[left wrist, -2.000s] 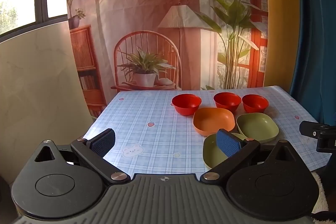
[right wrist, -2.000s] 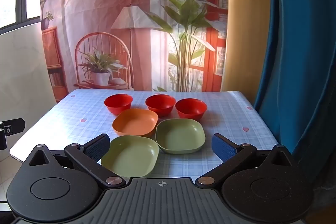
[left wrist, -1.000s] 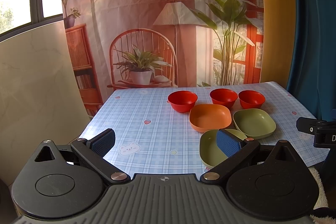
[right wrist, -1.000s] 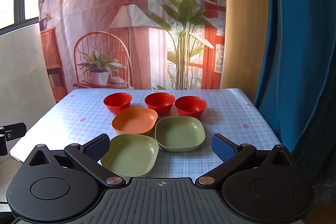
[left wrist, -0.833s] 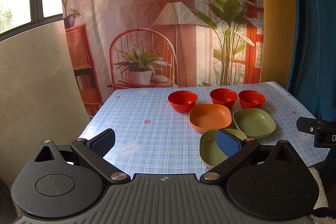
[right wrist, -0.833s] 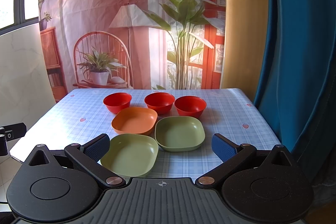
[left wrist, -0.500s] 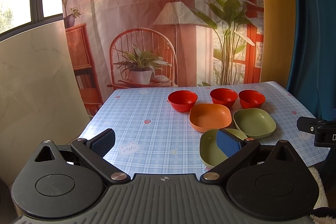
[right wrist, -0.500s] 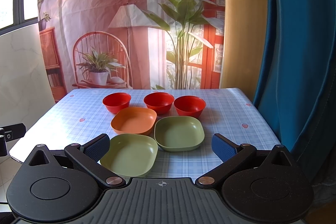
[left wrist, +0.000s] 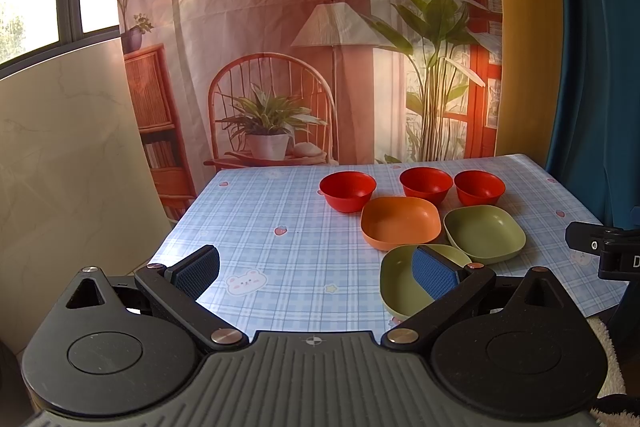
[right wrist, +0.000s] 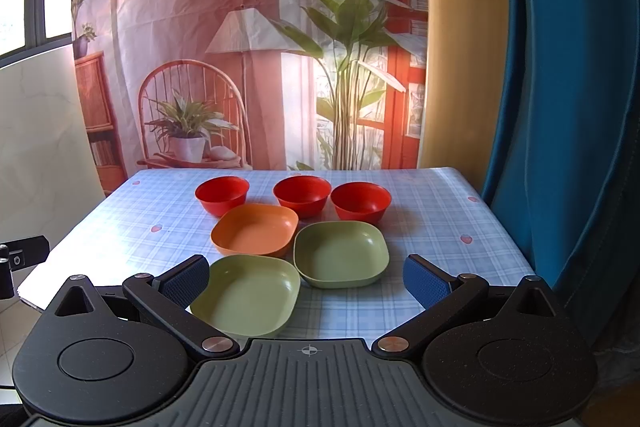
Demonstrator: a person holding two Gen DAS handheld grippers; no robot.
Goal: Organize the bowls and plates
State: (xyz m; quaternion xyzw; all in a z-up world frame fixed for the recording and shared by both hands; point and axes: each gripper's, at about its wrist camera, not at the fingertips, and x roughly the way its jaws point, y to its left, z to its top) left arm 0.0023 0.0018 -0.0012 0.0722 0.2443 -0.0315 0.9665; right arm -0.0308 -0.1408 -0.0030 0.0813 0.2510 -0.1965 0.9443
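While spread wide, each tool (left wrist: pixel 316 267) (right wrist: pixel 306 281) holds nothing (plates untouched)

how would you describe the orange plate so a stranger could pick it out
On the blue checked table, a row of three red bowls stands at the back. The orange plate sits just in front, left of a green plate; it is the only orange dish.

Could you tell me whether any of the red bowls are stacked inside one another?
No, the three red bowls stand separately in a row on the table.
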